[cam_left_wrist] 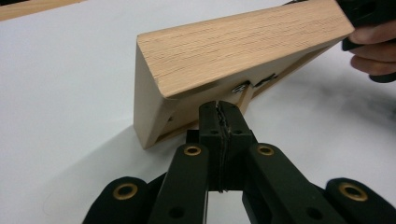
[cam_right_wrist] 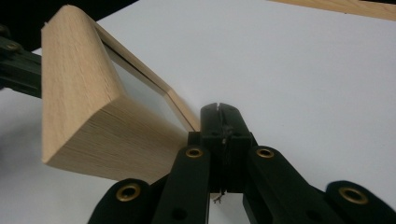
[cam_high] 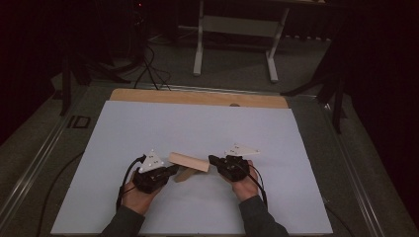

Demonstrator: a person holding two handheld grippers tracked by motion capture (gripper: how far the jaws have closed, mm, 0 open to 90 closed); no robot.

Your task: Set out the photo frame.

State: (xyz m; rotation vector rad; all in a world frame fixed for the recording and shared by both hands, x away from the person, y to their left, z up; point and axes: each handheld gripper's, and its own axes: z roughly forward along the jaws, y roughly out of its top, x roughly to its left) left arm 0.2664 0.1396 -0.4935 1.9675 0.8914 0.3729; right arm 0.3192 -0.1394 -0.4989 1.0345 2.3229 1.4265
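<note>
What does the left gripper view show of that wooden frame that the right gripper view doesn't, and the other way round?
Left gripper view: the wooden frame's hollow back with a metal clip and prop leg, at the shut left gripper, plus the other hand's fingers. Right gripper view: a pale pane in the frame, beside the shut right gripper. Both: the frame standing on the white table.

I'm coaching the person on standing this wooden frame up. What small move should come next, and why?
Probably swing the back stand outward with the left gripper, whose shut jaws sit at it, while the right gripper steadies the tilted wooden frame on the white sheet.
</note>
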